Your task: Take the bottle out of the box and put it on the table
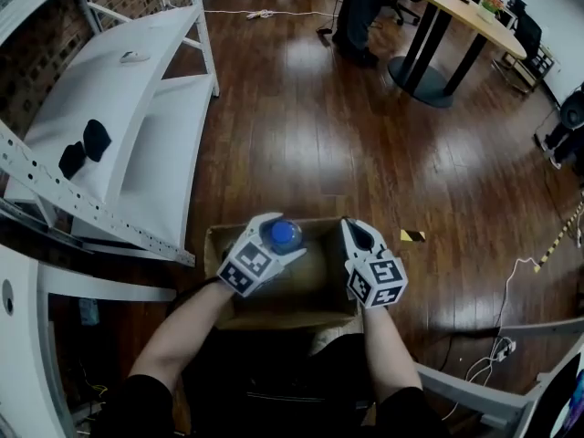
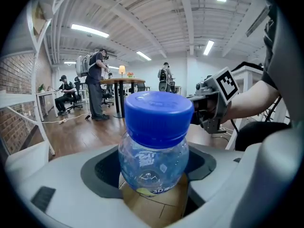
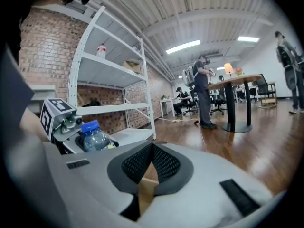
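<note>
A white metal shelf rack (image 1: 119,89) stands at 10 o'clock in the head view, on the dark wooden floor (image 1: 301,126). The left tool (image 1: 274,243) is seen pinching a clear plastic bottle with a blue screw cap (image 2: 154,141); its jaws are pressed against the bottle's sides just under the cap. The bottle is held upright, cap toward the head camera, over the 11 o'clock part of an open brown cardboard box (image 1: 315,290) that sits on the floor. The right tool (image 3: 152,160) is held above the box's 1 o'clock corner, with its jaws pressed together and nothing gripped between them. A small yellow-and-black strip (image 1: 412,235) lies on the floor at 3 o'clock from the box. A long wooden bench on a round dark base (image 1: 456,16) is seen at 1 o'clock.
</note>
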